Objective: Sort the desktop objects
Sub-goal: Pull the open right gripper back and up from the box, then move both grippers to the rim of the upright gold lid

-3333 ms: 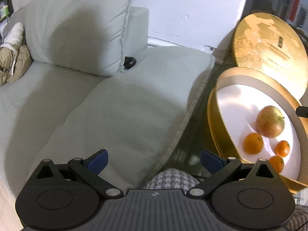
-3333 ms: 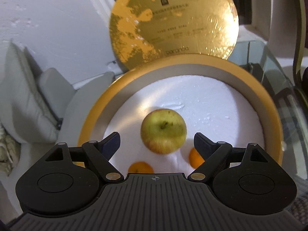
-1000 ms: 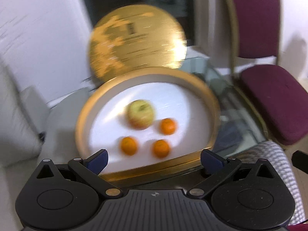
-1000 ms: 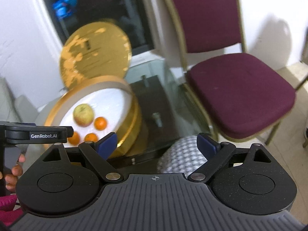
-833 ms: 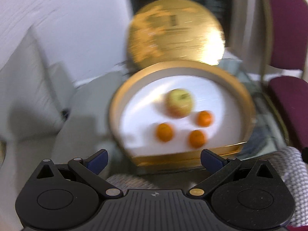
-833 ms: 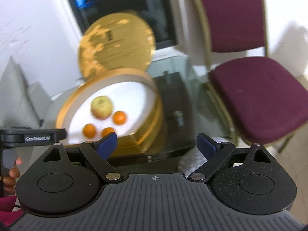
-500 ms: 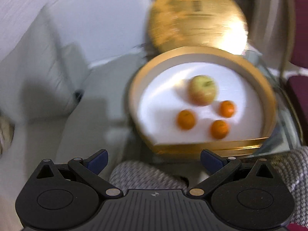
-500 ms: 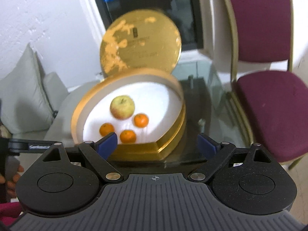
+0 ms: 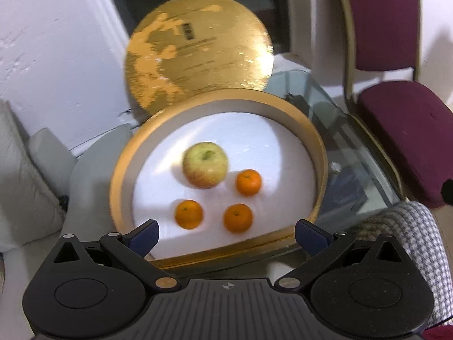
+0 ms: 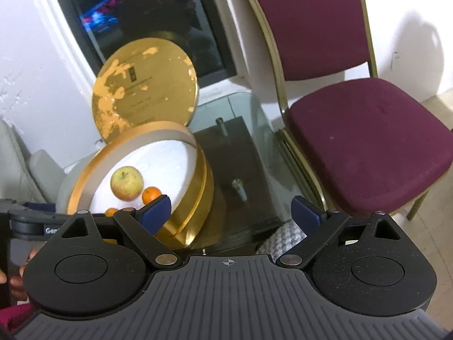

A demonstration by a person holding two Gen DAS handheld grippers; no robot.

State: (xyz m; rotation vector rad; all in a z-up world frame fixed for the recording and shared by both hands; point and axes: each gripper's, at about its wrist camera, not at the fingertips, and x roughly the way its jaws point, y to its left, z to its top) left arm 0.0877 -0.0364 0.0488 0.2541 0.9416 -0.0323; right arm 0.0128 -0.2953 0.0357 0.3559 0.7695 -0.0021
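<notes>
My left gripper [image 9: 226, 231] was facing the grey sofa before; now it faces the gold box [image 9: 318, 167], with the apple [image 9: 205, 165] in the middle of its view. My right gripper [image 10: 230, 208] was close over the apple [image 10: 126, 182]; now it is further away.

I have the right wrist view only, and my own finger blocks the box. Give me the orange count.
Observer: Three oranges lie in the gold box, in front of and beside the apple.
Operator: Report the left hand-held gripper.
Observer: The left hand-held gripper is open, with nothing between its fingers.
Operator: Tell me whether the oranges touch.
Observer: No, white lining shows between all three.
</notes>
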